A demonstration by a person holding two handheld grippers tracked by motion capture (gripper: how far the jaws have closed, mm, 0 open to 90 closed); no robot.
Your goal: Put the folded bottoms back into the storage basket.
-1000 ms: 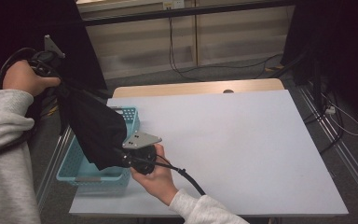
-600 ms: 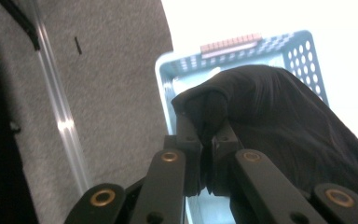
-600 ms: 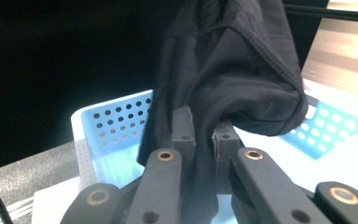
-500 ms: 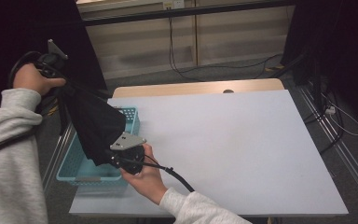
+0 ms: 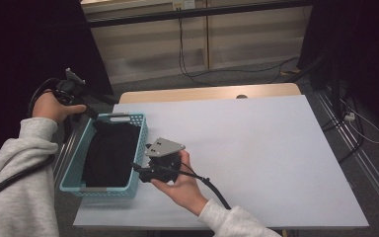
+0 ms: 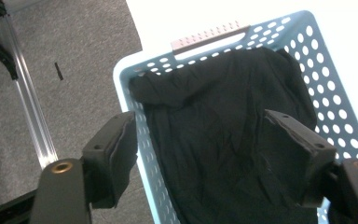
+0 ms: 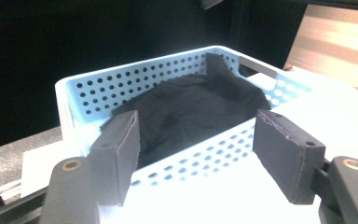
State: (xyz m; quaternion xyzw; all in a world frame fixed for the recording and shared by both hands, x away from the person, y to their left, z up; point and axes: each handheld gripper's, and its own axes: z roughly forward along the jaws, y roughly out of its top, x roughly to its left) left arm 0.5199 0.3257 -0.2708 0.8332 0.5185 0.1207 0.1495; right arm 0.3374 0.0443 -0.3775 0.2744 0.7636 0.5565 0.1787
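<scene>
A black cloth lies crumpled inside the light blue perforated basket at the table's left edge. My left gripper hovers over the basket's far left corner. Its jaws have just been opening and stand wide apart with nothing between them. In the left gripper view the gripper looks down on the cloth and basket. My right gripper rests beside the basket's right wall. Its jaws have also just been opening and hold nothing. In the right gripper view the gripper faces the basket and cloth.
The white table stretches to the right of the basket, with a wooden strip along its far edge. Grey floor and a metal rail lie left of the basket. Cables trail on the floor at the right.
The black cloth hung stretched between both grippers; both have let go and it now lies in the basket. My left hand has sunk, and my right hand has shifted beside the basket.
</scene>
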